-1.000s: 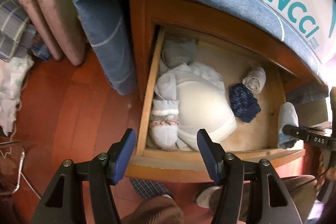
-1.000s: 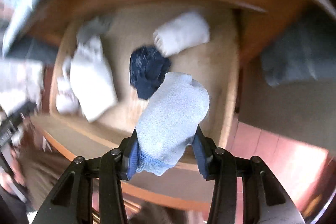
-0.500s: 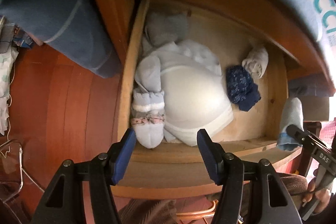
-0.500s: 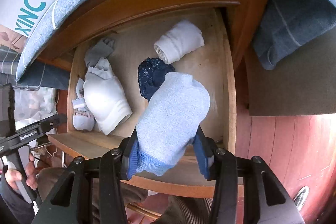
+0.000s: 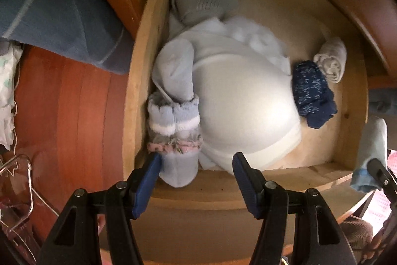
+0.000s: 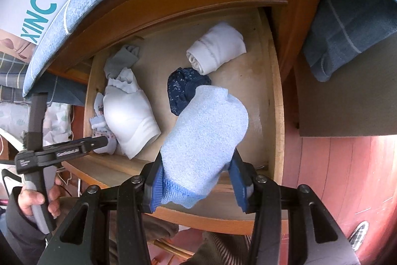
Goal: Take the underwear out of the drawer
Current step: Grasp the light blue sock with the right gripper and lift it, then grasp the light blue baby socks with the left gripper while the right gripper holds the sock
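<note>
1. The right gripper (image 6: 196,180) is clamping a light blue sock (image 6: 203,140) by its cuff end, above the front rail of the drawer (image 6: 276,101). Only the cuff is sitting between the pads, so a quick swing could be pulling the sock loose.

2. The left gripper (image 5: 194,175) is hanging with its jaws spread and nothing between them, over the front left of the drawer. Its left pad is lying just beside a pale sock with a pink patterned band (image 5: 177,160), its right pad over the edge of the white underwear (image 5: 245,106).

3. The white underwear is lying in the left half of the drawer, with socks packed against its left side. A closing grip here risks catching the banded sock instead of it, or both together.

4. A grey sock (image 5: 206,1) is touching the underwear at the back, so lifting may be dragging it along.

5. The navy bundle (image 5: 312,93) and white roll (image 5: 331,61) are lying to the right, out of the way.
</note>
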`<move>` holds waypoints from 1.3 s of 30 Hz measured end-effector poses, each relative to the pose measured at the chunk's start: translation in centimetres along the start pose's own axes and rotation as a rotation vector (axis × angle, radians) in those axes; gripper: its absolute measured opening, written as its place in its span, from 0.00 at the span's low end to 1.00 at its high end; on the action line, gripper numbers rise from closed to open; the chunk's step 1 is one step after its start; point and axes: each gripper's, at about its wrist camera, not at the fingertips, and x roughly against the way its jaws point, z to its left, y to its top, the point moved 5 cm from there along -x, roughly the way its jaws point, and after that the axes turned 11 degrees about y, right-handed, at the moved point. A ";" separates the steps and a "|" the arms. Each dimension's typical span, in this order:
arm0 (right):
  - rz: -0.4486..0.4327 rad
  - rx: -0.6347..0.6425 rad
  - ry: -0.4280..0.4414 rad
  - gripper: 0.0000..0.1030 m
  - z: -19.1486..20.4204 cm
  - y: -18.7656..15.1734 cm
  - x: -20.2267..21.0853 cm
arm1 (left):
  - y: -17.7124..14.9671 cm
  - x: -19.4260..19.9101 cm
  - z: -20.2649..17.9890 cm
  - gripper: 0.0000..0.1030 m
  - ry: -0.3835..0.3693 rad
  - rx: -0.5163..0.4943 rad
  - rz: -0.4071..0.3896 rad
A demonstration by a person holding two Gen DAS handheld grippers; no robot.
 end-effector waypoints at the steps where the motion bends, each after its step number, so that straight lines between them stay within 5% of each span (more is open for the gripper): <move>1: -0.001 0.000 0.001 0.43 0.0 0.0 0.0 | 0.1 -0.3 -0.1 0.60 -0.005 0.004 0.010; 7: -0.001 -0.002 0.002 0.43 0.0 0.0 -0.1 | 1.0 -1.3 -0.5 0.58 0.017 -0.001 0.004; 9: 0.001 -0.002 0.001 0.43 0.0 0.0 -0.1 | 1.2 -1.5 -0.4 0.26 0.027 0.000 0.005; 15: 0.004 -0.003 0.003 0.43 -0.1 0.0 -0.3 | 1.4 -1.6 0.0 0.16 0.024 0.009 -0.023; 39: -0.011 0.014 -0.030 0.43 0.1 -0.3 -0.1 | -2.2 4.8 -1.4 0.12 0.023 -0.075 -0.189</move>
